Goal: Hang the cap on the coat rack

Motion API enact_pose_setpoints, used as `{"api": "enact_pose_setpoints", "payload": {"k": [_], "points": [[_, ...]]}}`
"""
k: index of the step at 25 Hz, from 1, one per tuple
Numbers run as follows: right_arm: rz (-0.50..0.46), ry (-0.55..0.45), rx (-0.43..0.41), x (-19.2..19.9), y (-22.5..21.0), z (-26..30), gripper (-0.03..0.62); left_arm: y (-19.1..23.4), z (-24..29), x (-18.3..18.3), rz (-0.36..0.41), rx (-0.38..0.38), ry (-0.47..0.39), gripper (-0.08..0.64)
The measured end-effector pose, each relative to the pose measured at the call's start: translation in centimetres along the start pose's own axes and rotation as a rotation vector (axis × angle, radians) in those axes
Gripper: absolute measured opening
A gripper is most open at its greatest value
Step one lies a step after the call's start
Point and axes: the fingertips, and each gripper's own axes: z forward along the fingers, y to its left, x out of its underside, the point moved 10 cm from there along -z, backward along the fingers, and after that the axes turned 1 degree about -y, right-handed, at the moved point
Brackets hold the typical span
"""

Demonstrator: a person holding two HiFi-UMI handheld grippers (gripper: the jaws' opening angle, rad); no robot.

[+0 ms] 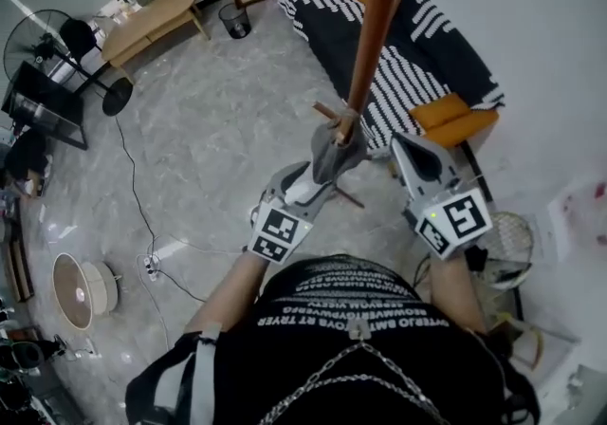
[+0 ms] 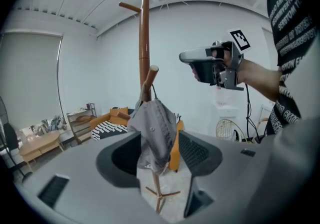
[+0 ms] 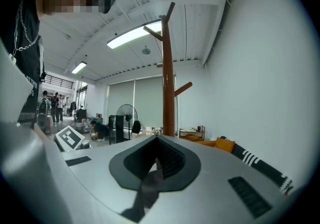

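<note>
Grey marble floor (image 1: 209, 129) under you, white wall (image 2: 200, 33) behind the rack. Your left gripper (image 2: 160, 158) has its jaws spread wide, and the grey cap (image 2: 154, 128) dangles right in the gap between them, with the pads not pressing on it. It's hooked on a low peg (image 2: 151, 75) of the brown coat rack (image 2: 144, 33). Your right gripper (image 1: 419, 165) sits off to the side of the pole, jaws pinched together, clear of the cap.

The left gripper (image 1: 308, 184) is pointing toward one o'clock with its jaws standing wide apart; the right gripper (image 1: 403, 143) is pointing toward eleven o'clock, jaws pressed together.
</note>
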Motion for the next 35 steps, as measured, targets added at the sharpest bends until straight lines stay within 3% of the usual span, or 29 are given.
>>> {"api": "enact_pose_setpoints", "payload": {"k": [3, 8, 9, 10, 13, 23, 35], "points": [[-0.004, -0.012, -0.012, -0.4, 1.2, 0.6, -0.009, 0.7, -2.3, -1.2, 0.009, -0.025, -0.056, 0.218], [-0.01, -0.025, -0.004, -0.9, 1.9, 0.6, -0.009, 2.3, -5.9, -6.1, -0.005, -0.11, -0.236, 0.208], [-0.009, -0.026, 0.005, -0.9, 2.0, 0.6, -0.009, 2.7, -6.5, -7.2, -0.012, -0.131, -0.265, 0.153], [-0.006, -0.026, 0.015, -0.8, 2.0, 0.5, -0.009, 3.0, -6.9, -8.3, -0.023, -0.15, -0.287, 0.021], [-0.006, -0.026, 0.048, -1.0, 2.4, 0.4, -0.008, 4.3, -7.2, -9.7, -0.029, -0.172, -0.295, 0.003], [0.0, -0.025, 0.199, -1.7, 6.4, 0.1, -0.009, 7.3, -8.7, -9.3, 0.03, -0.059, -0.265, 0.003], [-0.043, -0.008, 0.321, -2.7, 12.3, 0.2, -0.009, 9.3, -12.0, -8.8, 0.053, 0.058, -0.308, 0.003]]}}
